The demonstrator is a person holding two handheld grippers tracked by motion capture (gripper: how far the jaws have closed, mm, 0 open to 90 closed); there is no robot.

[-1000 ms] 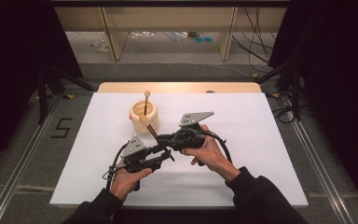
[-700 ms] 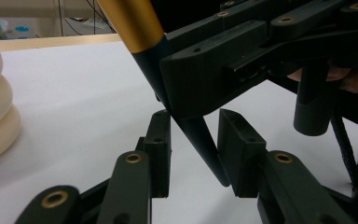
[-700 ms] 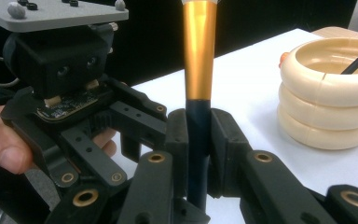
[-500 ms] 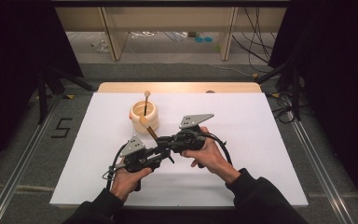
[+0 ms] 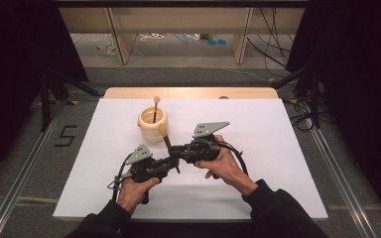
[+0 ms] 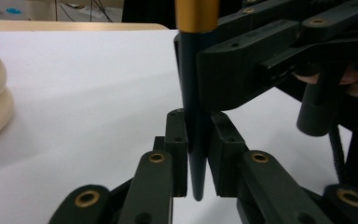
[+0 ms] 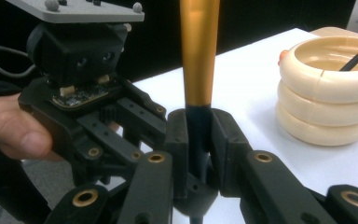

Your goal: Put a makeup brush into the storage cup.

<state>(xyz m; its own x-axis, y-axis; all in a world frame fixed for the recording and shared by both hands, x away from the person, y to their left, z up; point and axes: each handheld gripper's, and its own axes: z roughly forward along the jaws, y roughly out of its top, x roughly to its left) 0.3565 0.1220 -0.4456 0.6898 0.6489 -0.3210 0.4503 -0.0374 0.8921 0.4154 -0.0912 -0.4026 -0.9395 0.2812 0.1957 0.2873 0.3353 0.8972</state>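
The brush [image 5: 167,141] is standing almost upright over the white table cover [image 5: 278,148], just in front of the cream ribbed holder [image 5: 153,125], and both grippers are holding it at its dark lower handle. In the left gripper view the dark tapered end [image 6: 196,154] is sitting between the two black jaws, which have just been closing and are now pressing on it from both sides; the pointed tip is hanging a little below the pads. Above it the gold part of the handle [image 6: 196,15] is rising out of the top of the picture. The left gripper [image 5: 167,161] is coming in from the person's left hand [image 5: 136,191], low on the brush. The right gripper [image 5: 174,151] is gripping the same handle a little higher, its jaws closed tight on the dark section just under the gold sleeve [image 7: 199,51], as the right gripper view is showing. The right hand [image 5: 225,166] is holding this gripper from the other side, so the two tools are meeting nose to nose at the brush. In the holder another thin brush [image 5: 155,109] with a round top is leaning. Behind the white cover a wooden table edge [image 5: 188,92] is showing.
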